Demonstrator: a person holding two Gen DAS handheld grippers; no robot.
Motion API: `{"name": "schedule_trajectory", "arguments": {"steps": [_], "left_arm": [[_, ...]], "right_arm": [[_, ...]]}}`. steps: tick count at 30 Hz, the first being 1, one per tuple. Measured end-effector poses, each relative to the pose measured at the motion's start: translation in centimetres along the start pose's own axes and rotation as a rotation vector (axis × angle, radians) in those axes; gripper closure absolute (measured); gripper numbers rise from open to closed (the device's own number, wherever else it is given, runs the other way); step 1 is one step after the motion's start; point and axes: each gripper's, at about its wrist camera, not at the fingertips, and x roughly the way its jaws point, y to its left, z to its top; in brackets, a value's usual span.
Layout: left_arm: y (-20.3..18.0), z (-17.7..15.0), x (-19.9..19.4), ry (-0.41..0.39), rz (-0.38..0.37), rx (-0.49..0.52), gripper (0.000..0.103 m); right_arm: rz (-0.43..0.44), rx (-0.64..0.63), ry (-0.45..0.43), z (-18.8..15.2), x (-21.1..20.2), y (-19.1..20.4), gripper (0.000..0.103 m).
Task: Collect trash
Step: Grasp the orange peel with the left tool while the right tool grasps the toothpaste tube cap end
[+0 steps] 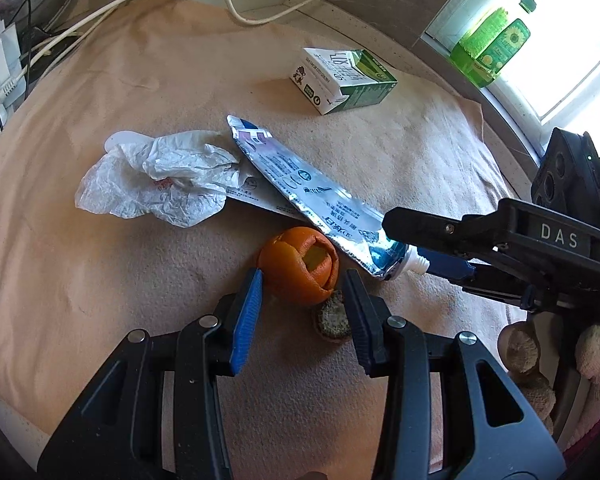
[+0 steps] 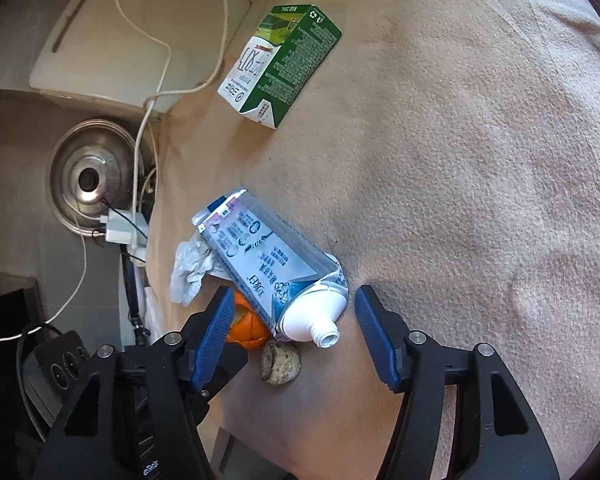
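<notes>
The toothpaste tube point(image 2: 266, 270) lies flattened on the tan cloth point(image 2: 460, 160), its white uncapped nozzle pointing toward the right gripper point(image 2: 290, 312), whose blue-padded fingers stand spread wide on either side of the nozzle end without touching it. The tube's far end rests over a crumpled white wrapper point(image 1: 156, 176). Just under the tube's near edge sits an orange peel point(image 1: 298, 266) (curled almost into a ball), and the left gripper point(image 1: 302, 284) is released around it, one finger close to each side of the peel, neither clearly pressing it. A small brown stub point(image 1: 332, 320), possibly a fruit core, lies beside the peel, nearer the camera. Farther off, well apart from the pile, a green and white milk carton point(image 1: 342, 80) lies on its side; whether anything is in it cannot be told. Beyond the cloth's far left edge run white cables point(image 1: 100, 12) and a metal pot lid point(image 2: 88, 176).
</notes>
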Motion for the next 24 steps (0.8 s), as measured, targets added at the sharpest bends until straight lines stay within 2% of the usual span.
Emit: {"name": "schedule_trajectory", "arguments": {"steps": [4, 8, 17, 24], "left_arm": [[0.4, 0.0, 0.4, 0.006, 0.019, -0.001, 0.062], [0.9, 0.0, 0.8, 0.015, 0.0, -0.024, 0.062], [0.9, -0.1, 1.0, 0.007, -0.016, -0.023, 0.064], [1.0, -0.5, 0.3, -0.013, 0.001, -0.013, 0.069]], "right_arm": [[-0.052, -0.049, 0.001, 0.0, 0.3, 0.7, 0.055], [-0.073, -0.06, 0.006, 0.1, 0.5, 0.6, 0.069], [-0.068, -0.082, -0.002, -0.1, 0.4, 0.4, 0.07], [-0.081, -0.145, -0.057, -0.4, -0.6, 1.1, 0.073]]}}
